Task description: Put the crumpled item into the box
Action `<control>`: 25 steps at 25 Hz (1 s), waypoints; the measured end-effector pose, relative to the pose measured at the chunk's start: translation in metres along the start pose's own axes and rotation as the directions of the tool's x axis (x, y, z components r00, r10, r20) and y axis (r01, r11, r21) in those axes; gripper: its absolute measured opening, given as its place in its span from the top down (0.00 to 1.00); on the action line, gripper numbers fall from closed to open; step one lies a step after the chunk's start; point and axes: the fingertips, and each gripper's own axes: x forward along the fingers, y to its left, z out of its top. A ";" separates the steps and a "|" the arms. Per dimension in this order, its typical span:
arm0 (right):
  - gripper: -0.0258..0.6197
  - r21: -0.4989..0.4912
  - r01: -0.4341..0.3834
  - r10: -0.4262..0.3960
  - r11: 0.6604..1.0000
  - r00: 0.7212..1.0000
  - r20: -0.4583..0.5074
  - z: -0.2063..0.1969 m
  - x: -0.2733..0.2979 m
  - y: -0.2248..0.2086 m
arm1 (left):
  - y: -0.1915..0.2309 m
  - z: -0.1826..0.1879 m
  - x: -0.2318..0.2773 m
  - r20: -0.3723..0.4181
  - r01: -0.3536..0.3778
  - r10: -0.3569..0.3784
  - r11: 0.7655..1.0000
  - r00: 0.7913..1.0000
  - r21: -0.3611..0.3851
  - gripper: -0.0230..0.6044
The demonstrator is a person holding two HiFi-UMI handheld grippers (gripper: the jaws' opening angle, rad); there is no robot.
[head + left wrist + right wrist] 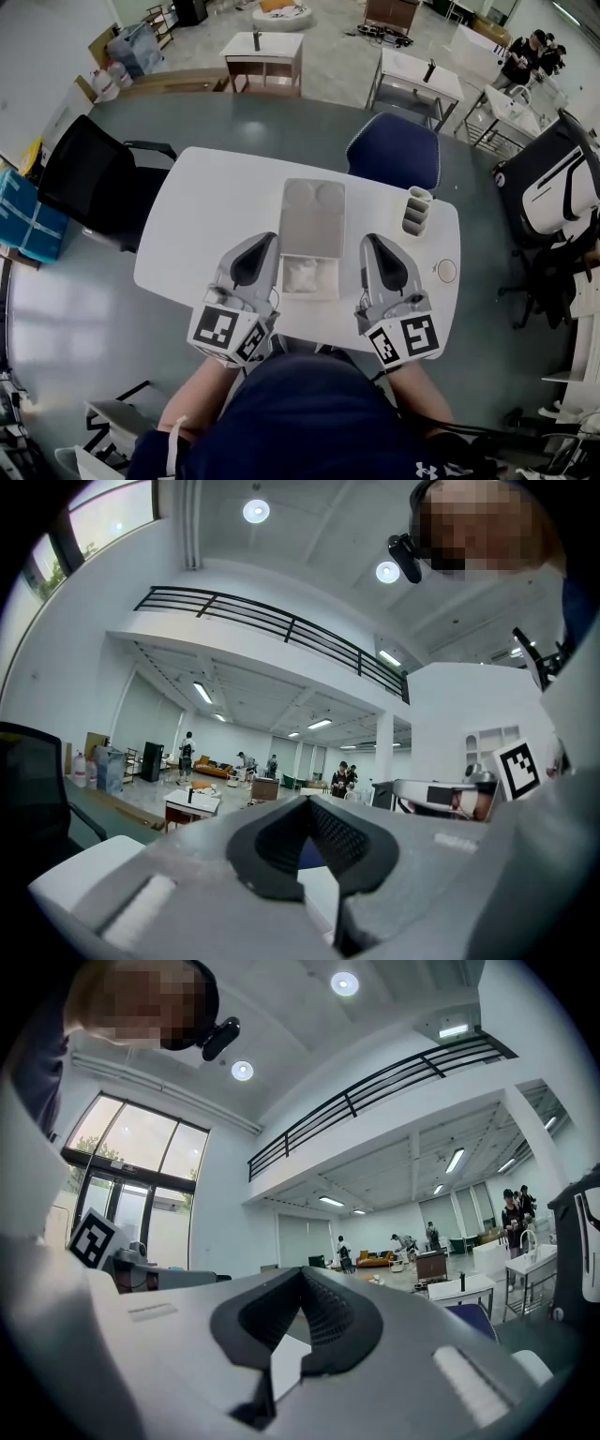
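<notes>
In the head view a grey box [331, 278] stands open at the middle of the white table [206, 216], its lid [312, 216] lying flat behind it. The white crumpled item [302, 275] lies inside the box. My left gripper [266, 242] rests just left of the box, and its jaws are shut with nothing between them. On the box's right side my right gripper [371, 242] is shut and empty too. Both gripper views point up at the room, showing only the left gripper [305, 803] and right gripper [300, 1274] with tips together, no box.
A grey holder with round openings [417, 211] stands at the table's right, and a small round disc [447, 271] lies near the right edge. A blue chair [394, 150] is behind the table and a black chair [89, 178] to its left. People stand at far desks.
</notes>
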 end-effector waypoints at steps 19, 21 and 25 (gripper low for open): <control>0.96 0.011 -0.017 0.017 1.000 0.999 -0.032 -0.006 -0.010 0.008 | -0.003 -0.005 -0.010 0.001 0.010 -0.010 1.000 1.000 -0.011 0.96; 0.96 0.007 -0.019 0.019 1.000 0.999 -0.034 -0.007 -0.012 0.010 | -0.003 -0.005 -0.011 0.000 0.010 -0.010 1.000 1.000 -0.013 0.96; 0.96 0.009 -0.014 0.015 1.000 0.999 -0.038 -0.007 -0.014 0.012 | -0.003 -0.006 -0.013 -0.003 0.012 -0.012 1.000 1.000 -0.012 0.96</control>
